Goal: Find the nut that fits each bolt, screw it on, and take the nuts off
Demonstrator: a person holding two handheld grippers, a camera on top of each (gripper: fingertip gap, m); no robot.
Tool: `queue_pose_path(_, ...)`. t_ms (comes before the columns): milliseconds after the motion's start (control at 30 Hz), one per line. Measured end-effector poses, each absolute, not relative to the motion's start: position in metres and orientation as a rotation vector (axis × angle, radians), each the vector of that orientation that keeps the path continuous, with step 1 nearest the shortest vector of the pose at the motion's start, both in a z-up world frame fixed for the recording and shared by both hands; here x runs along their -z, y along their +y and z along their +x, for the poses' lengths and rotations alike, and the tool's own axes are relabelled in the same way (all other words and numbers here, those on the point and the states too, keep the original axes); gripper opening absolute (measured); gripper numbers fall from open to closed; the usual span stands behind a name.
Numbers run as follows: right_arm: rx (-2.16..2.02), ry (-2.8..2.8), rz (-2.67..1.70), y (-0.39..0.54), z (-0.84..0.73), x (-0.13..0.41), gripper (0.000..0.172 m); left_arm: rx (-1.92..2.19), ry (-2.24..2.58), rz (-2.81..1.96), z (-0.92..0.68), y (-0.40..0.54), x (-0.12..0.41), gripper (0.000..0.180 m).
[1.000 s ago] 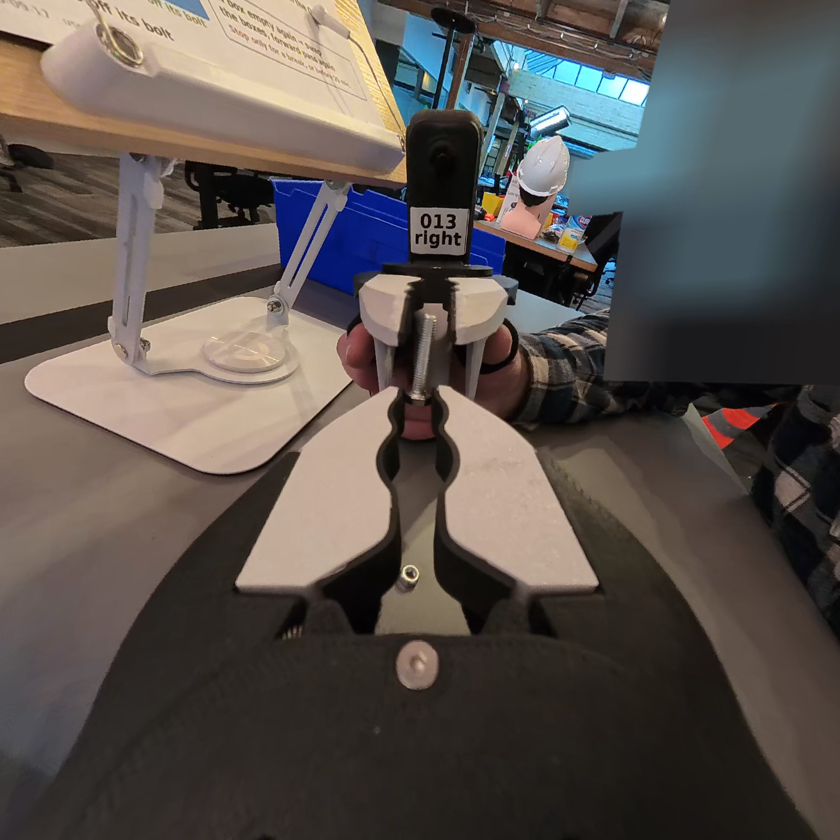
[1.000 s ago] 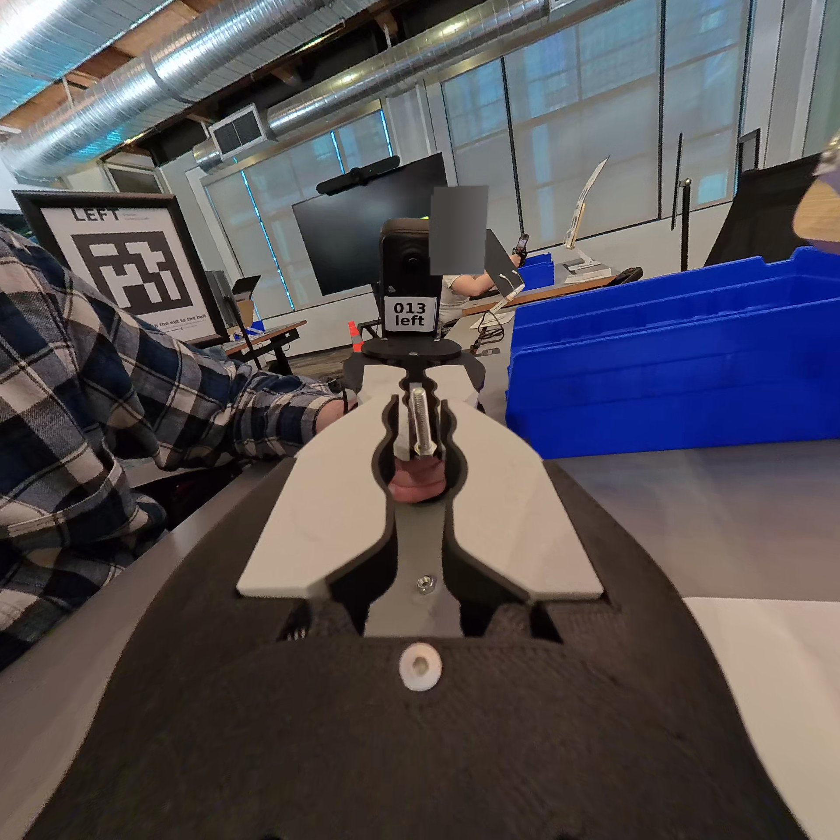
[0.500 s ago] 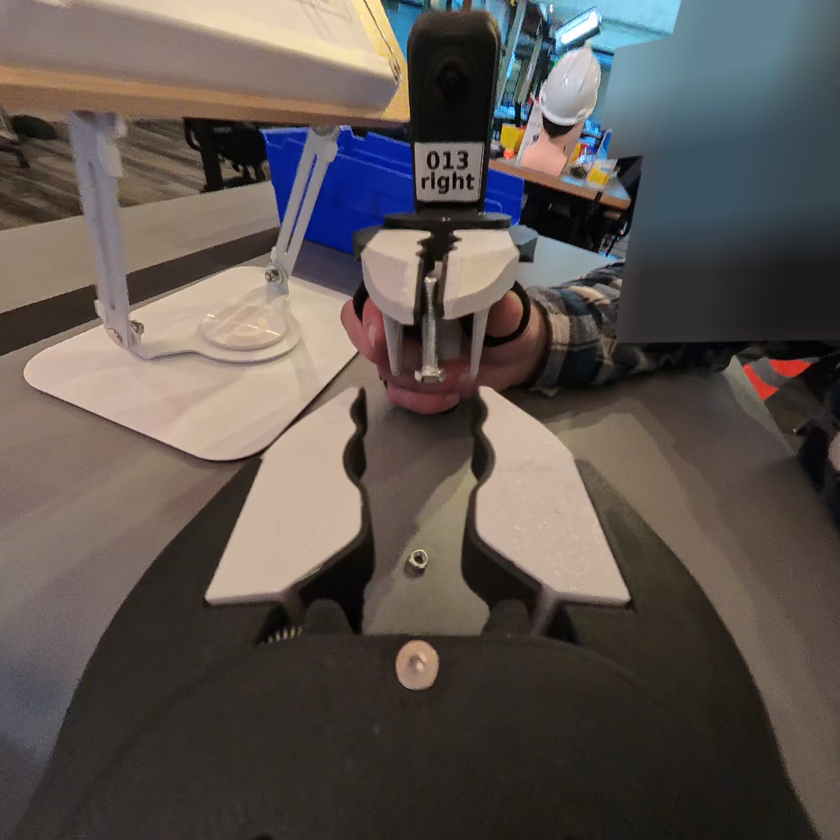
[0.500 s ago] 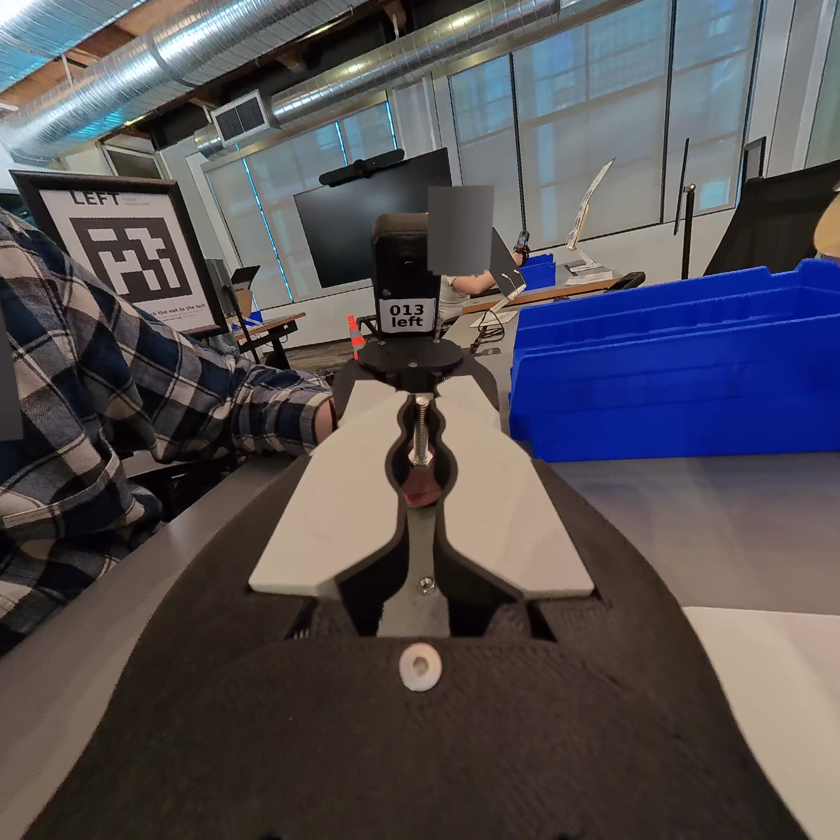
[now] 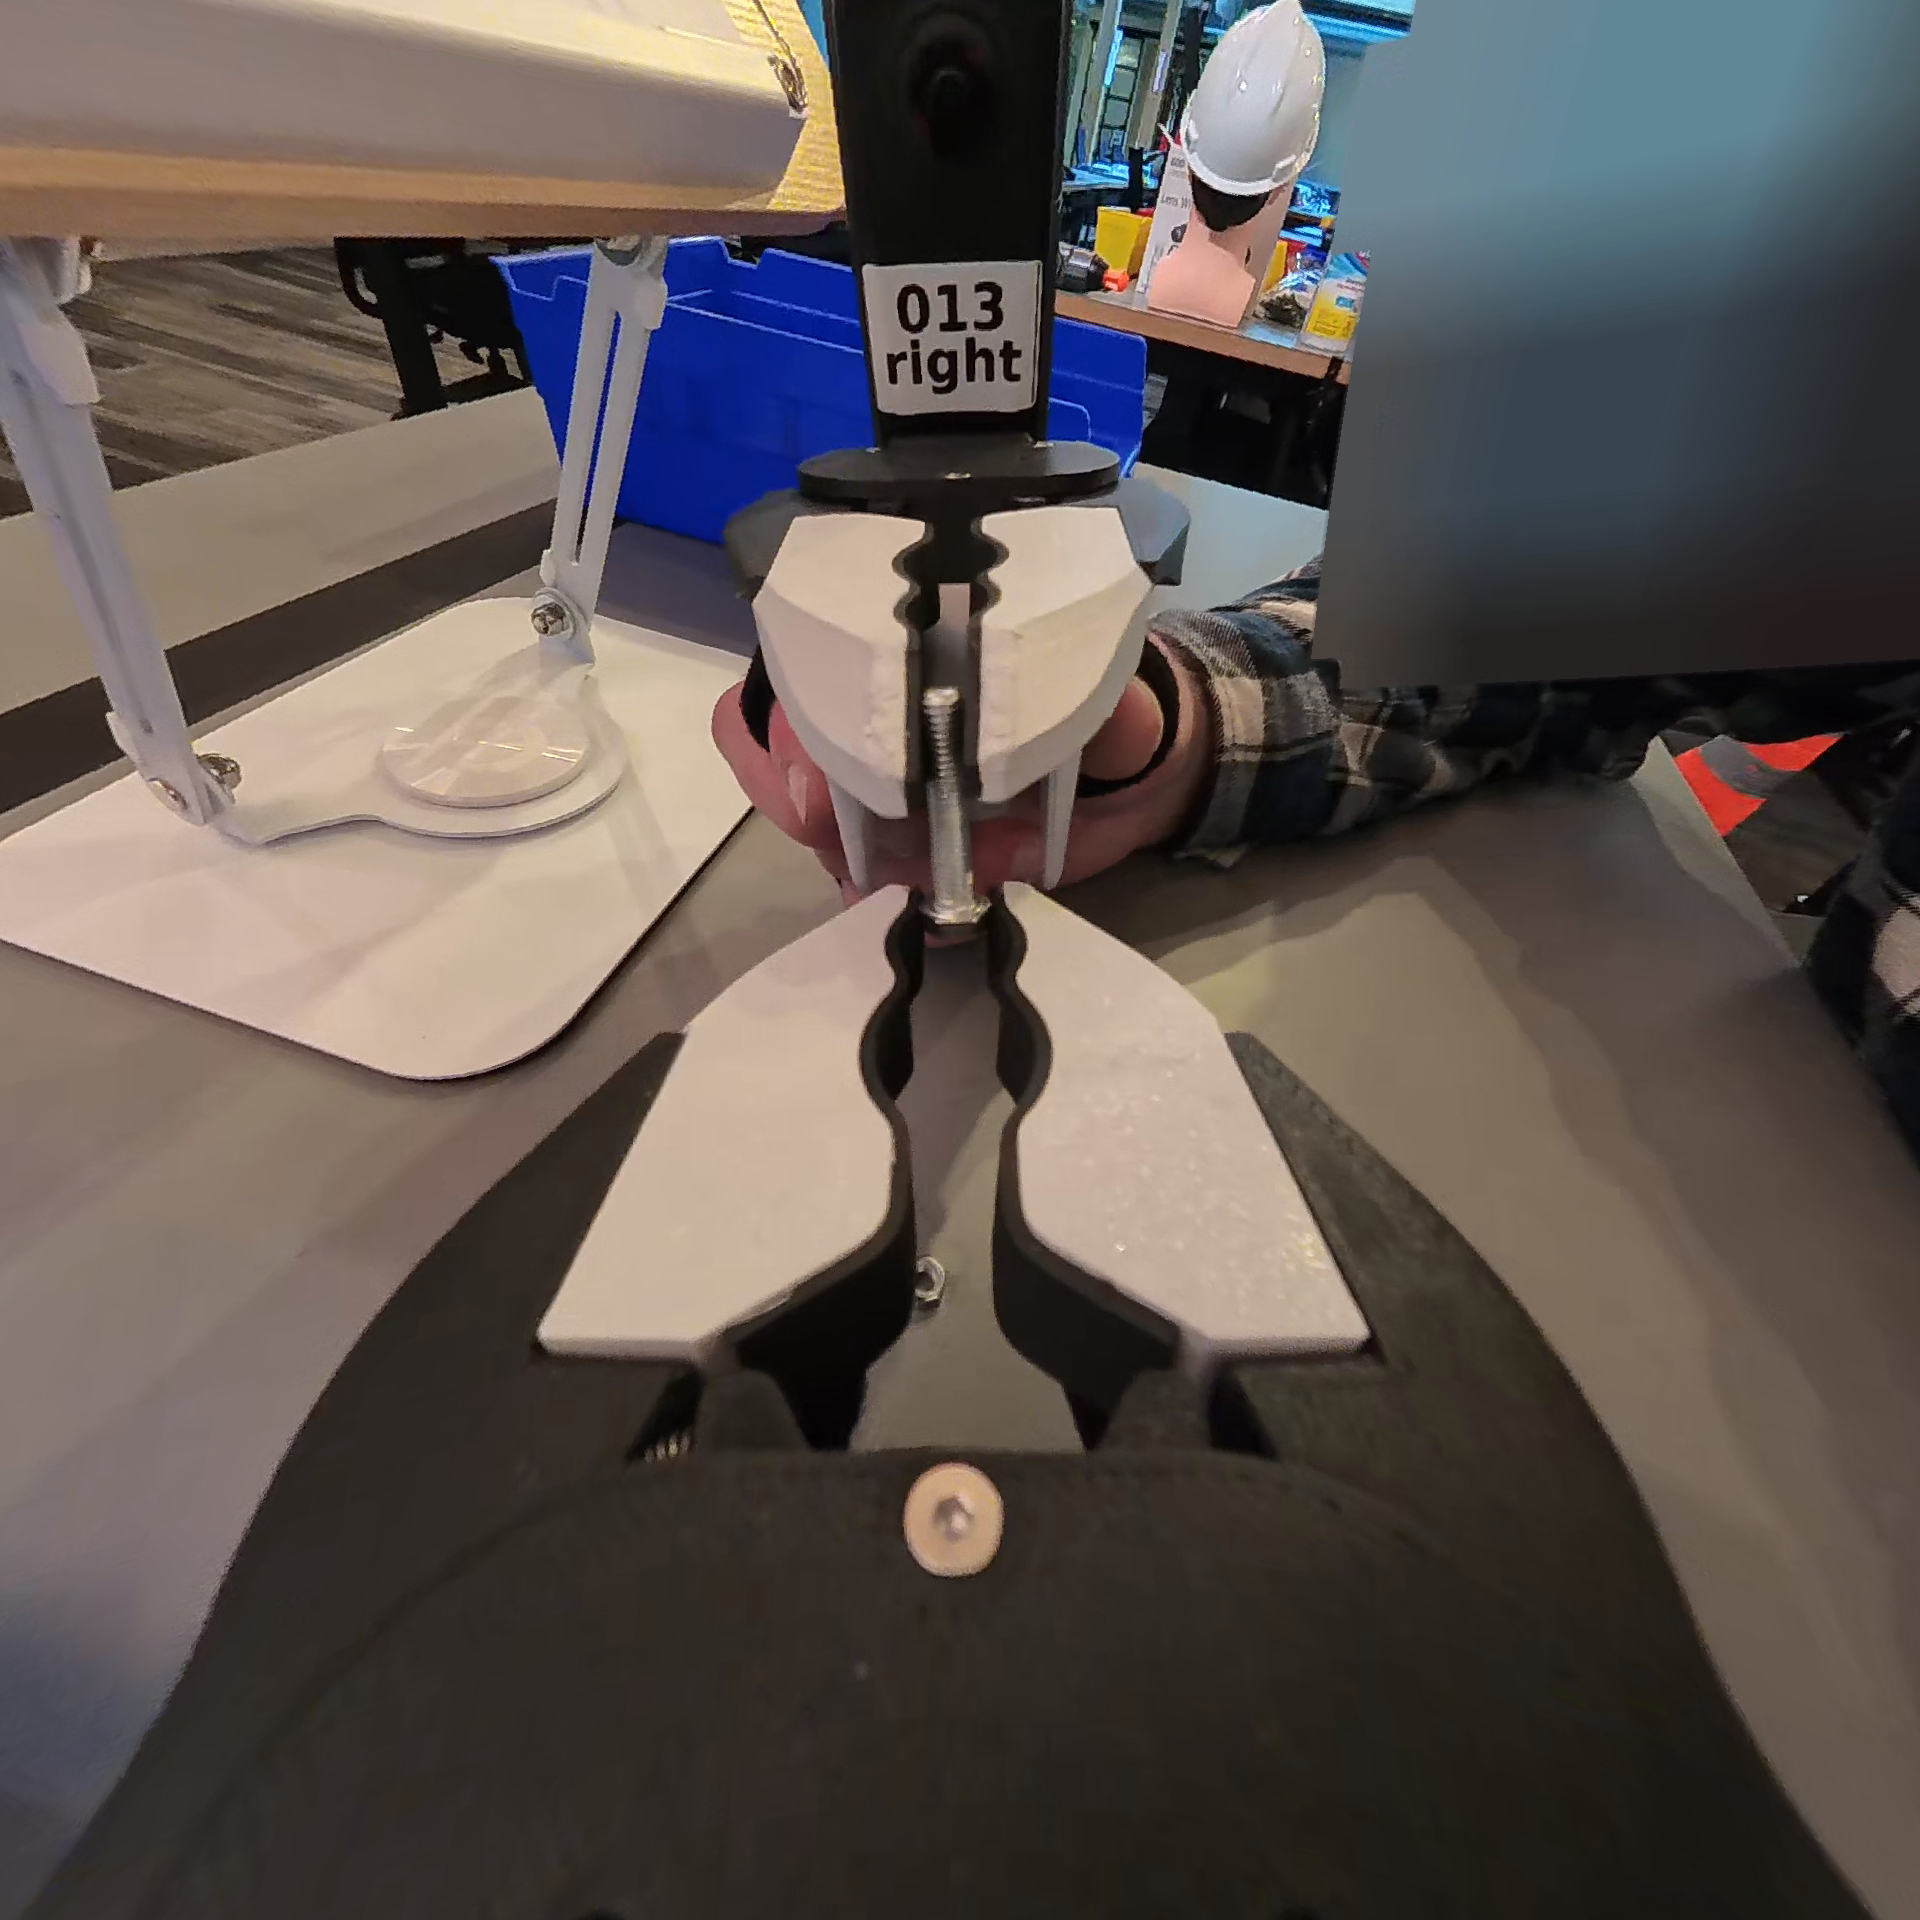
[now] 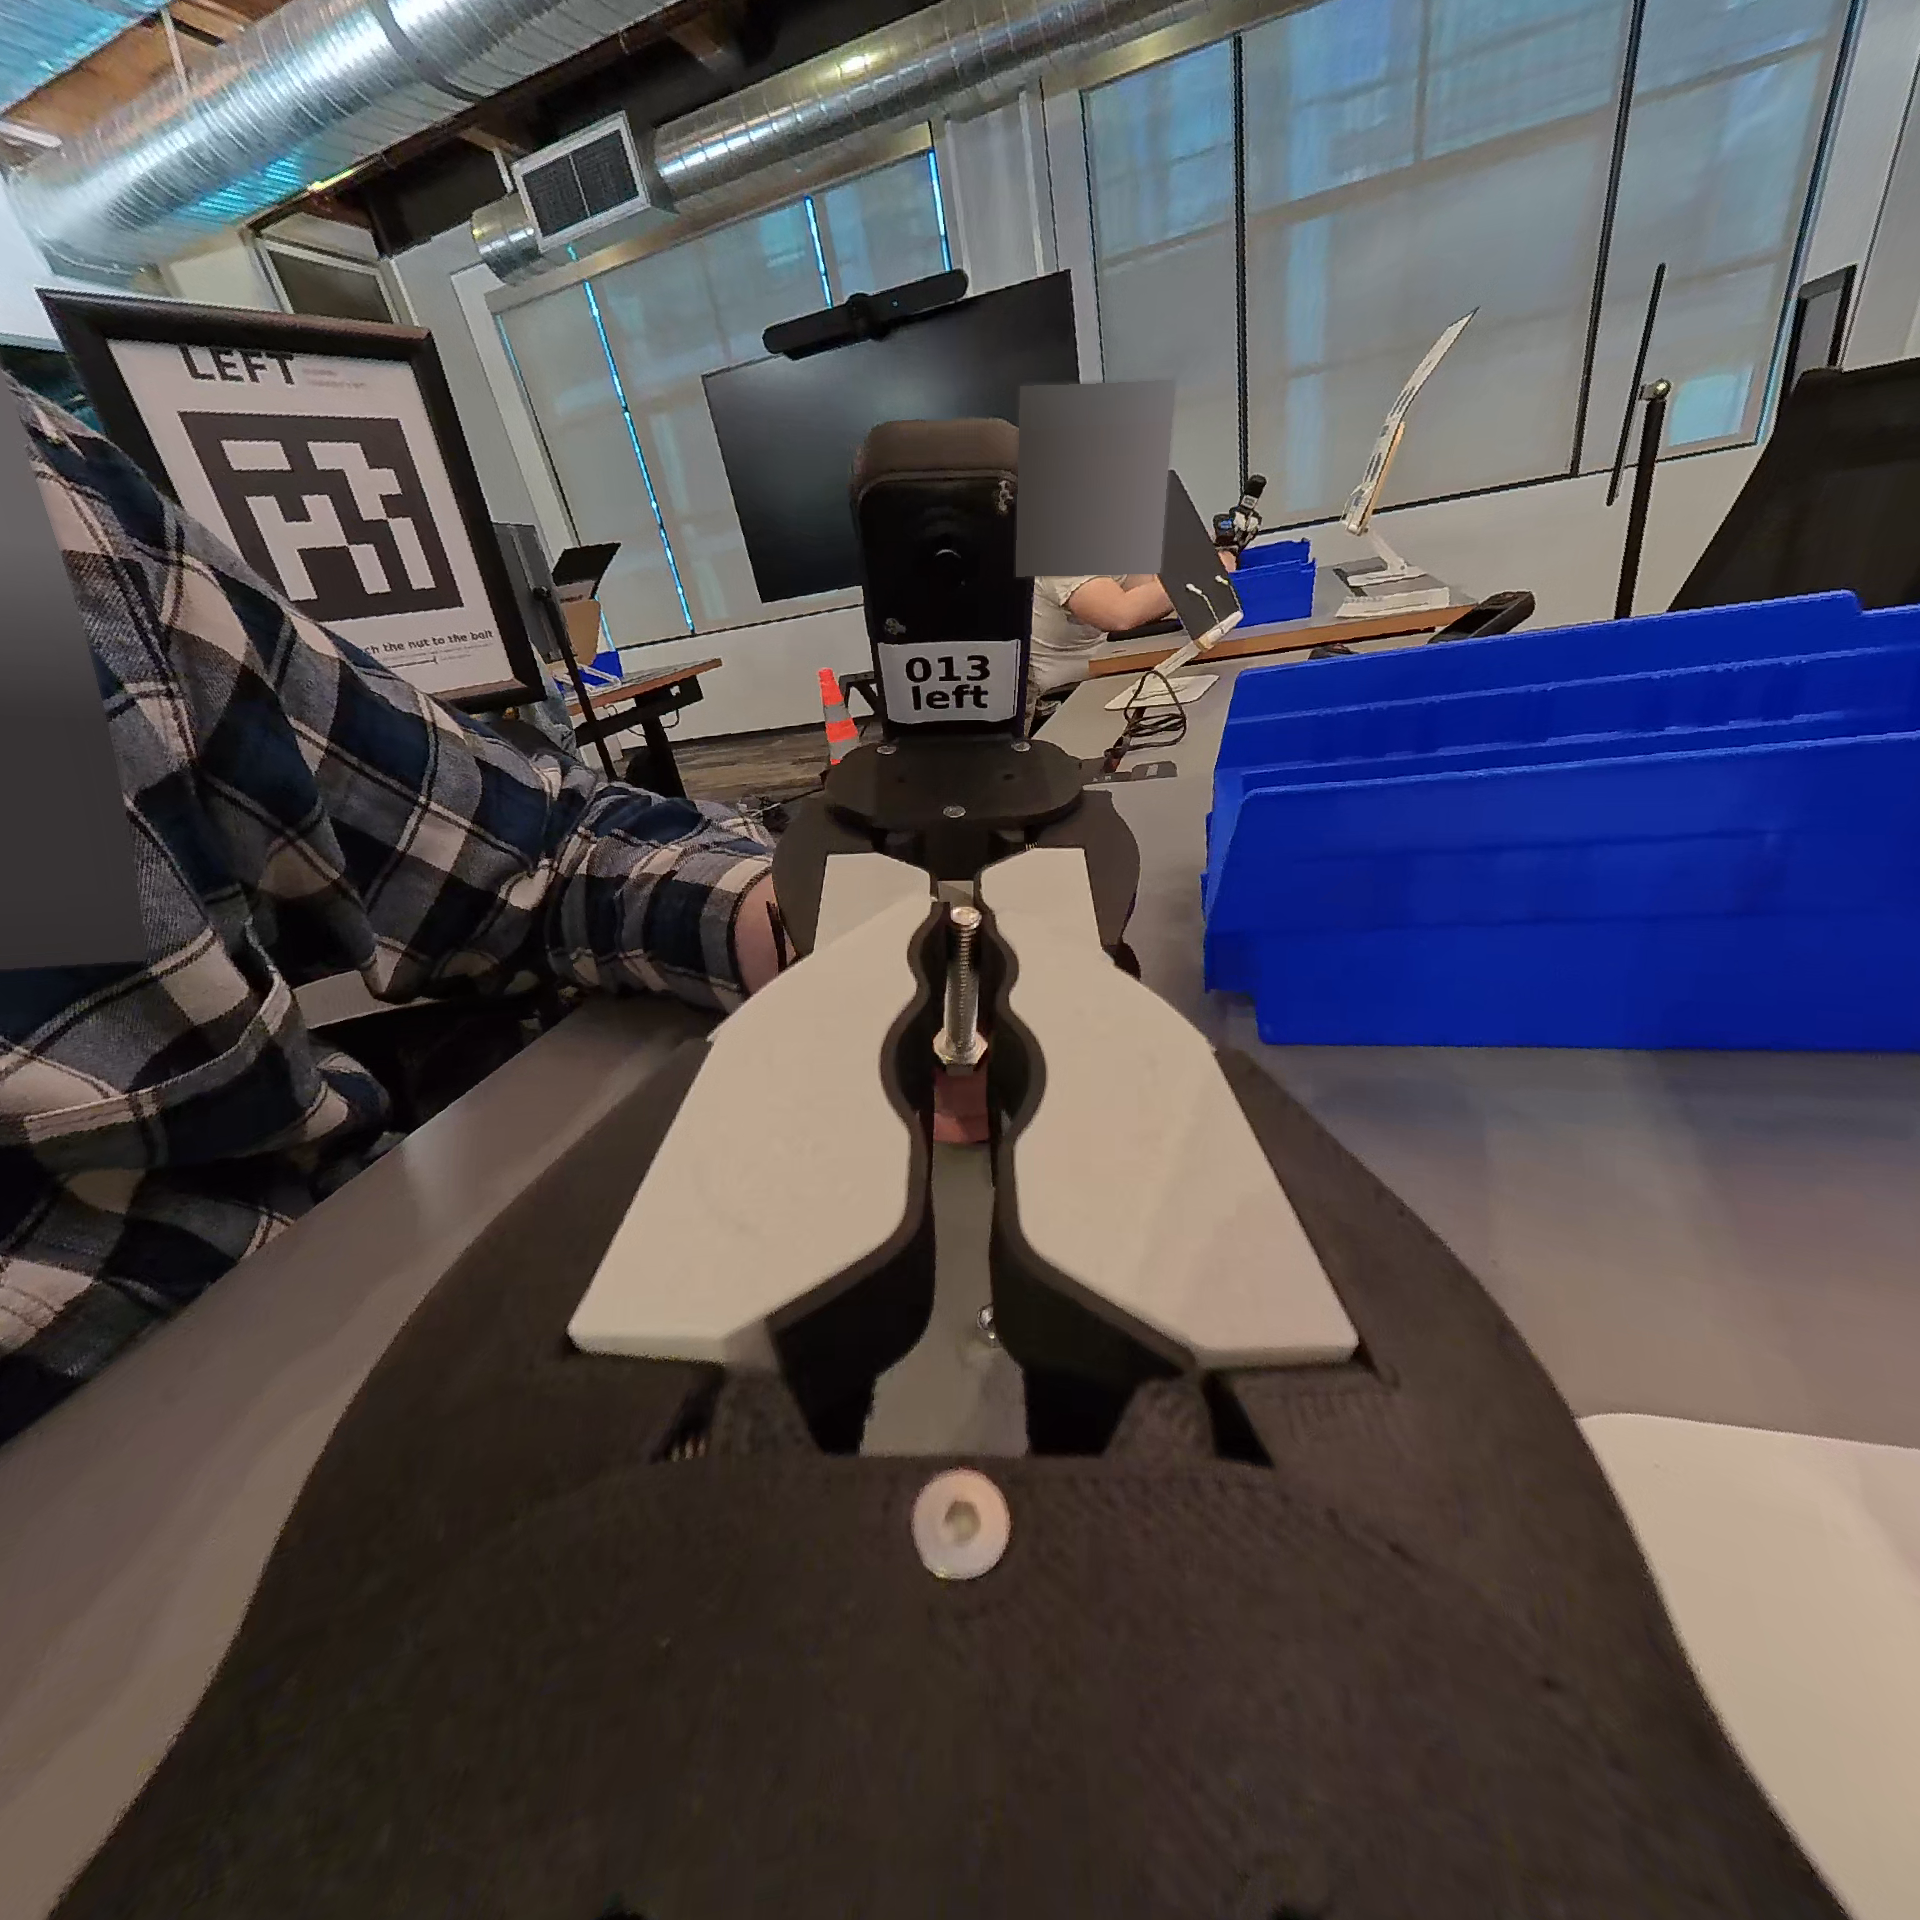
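— Jaws on your left gripper [image 5: 956,904]: how do they stand?

— Nearly together, low in the middle of the left wrist frame. Your white fingertips [image 5: 862,925] are clamped on the hex end [image 5: 956,914] of the bolt [image 5: 948,810]. Whether that hex is nut or head, I cannot tell.

— And your right gripper [image 6: 961,935]?

— Its jaws are closed on the threaded shank. In the right wrist frame a second hex piece [image 6: 961,1049] sits in the hollow between the fingers, at centre. The bolt runs straight from one gripper to the other, clear of the grey table [image 5: 1455,1039].

— Beyond that?

— Your hand [image 5: 790,790] and plaid sleeve [image 5: 1299,696] are just behind the right gripper. The white stand base [image 5: 312,883] lies at the left of the frame, with the blue bin [image 5: 748,364] behind it. Farthest back, at the upper right, is a white hard hat [image 5: 1252,104].
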State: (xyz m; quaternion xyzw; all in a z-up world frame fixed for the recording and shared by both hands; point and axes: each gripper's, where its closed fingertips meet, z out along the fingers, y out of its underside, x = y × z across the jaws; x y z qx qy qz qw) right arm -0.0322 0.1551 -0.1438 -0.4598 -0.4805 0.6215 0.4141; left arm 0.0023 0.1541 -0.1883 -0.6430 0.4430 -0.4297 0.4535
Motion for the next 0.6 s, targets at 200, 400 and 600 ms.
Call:
queue_pose_path(200,-1.562,-1.211,-1.157,0.1550,-0.0324,0.1448,0.005,1.063,1.080,-1.588,0.0021,0.1555,0.1864,0.025)
queue_pose_path(400,-1.577,-1.229,-1.149,0.1517,-0.0328,0.1454,0.005,1.085,1.098,-1.571,0.0037,0.1512,0.1851,0.011)
queue_pose_path(600,-1.582,-1.229,-1.146,0.1506,-0.0331,0.1451,0.005,1.089,1.112,-1.570,0.0050,0.1496,0.1858,0.012)
